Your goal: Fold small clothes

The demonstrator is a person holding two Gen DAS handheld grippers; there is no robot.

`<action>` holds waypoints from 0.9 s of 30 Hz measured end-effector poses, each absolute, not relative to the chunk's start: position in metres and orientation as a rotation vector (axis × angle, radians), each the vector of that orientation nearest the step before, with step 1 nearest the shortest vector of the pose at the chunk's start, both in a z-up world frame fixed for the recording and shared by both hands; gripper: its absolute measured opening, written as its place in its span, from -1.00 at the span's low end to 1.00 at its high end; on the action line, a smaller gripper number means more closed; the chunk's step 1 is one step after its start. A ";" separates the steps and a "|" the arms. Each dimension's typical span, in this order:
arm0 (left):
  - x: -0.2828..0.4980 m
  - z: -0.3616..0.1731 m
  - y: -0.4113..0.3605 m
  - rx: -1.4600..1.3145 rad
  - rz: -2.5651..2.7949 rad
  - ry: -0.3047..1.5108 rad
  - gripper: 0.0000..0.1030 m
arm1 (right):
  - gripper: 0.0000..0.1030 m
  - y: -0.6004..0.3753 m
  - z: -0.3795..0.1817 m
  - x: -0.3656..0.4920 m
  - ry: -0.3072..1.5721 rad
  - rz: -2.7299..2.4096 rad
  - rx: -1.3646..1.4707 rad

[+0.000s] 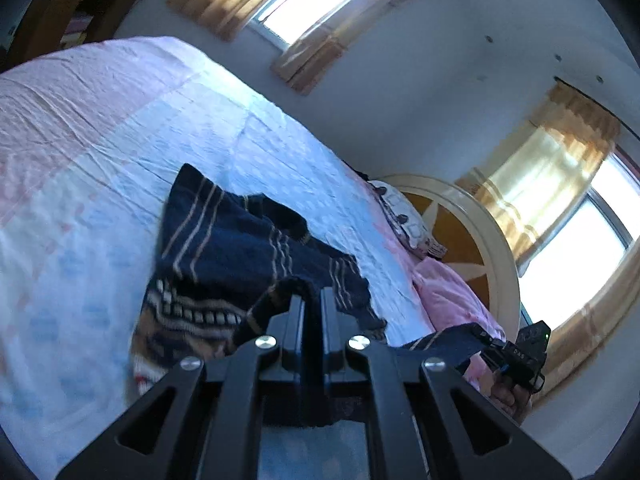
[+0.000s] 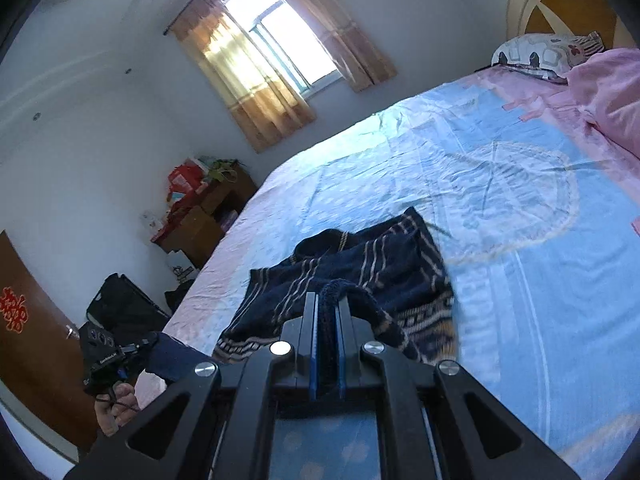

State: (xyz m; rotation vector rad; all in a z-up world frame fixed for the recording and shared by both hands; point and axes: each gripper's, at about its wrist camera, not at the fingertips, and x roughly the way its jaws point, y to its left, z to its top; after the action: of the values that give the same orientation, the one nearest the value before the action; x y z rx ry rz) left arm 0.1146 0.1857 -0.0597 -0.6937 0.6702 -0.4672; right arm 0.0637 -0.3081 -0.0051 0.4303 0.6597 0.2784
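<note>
- While you hold both tools low over the bed (image 2: 520, 280), each one grips an edge of the navy striped sweater (image 1: 224, 248).
- Left gripper (image 1: 313, 300): at lower centre of the left wrist view, angled downward. Its jaws are nearly together, pinching a ribbed navy edge of the knit between the tips.
- Right gripper (image 2: 327, 304): lower centre of the right wrist view, also pitched down. Its jaws are clamped on a fold of dark knit that shows between the blue pads.
- Sweater: lies bunched at the middle of the blue and pink sheet, raised at both gripped edges; patterned hem toward the near side.
- Your right hand (image 1: 506, 396) shows at lower right of the left view, wrapped round its tool's handle, with a navy strip running to it.
- Your left hand (image 2: 116, 404) sits at lower left of the right view, below its tool.
- Pillow (image 2: 536, 52) and headboard (image 2: 560, 4) at upper right.
</note>
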 end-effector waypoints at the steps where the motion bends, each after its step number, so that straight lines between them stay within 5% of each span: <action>1: 0.126 -0.061 0.188 -0.706 -0.455 0.676 -0.87 | -0.88 -0.308 -0.006 0.075 0.668 0.271 0.428; 27: 0.295 -0.149 0.220 -0.864 -0.270 0.904 -0.79 | -0.79 -0.305 -0.117 0.356 1.008 0.096 0.450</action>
State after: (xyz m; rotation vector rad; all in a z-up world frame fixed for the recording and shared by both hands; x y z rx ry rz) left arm 0.2955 0.2204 -0.1495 -0.8645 0.9039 -0.2701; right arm 0.3560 -0.3047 -0.1172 0.4499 1.0078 0.0959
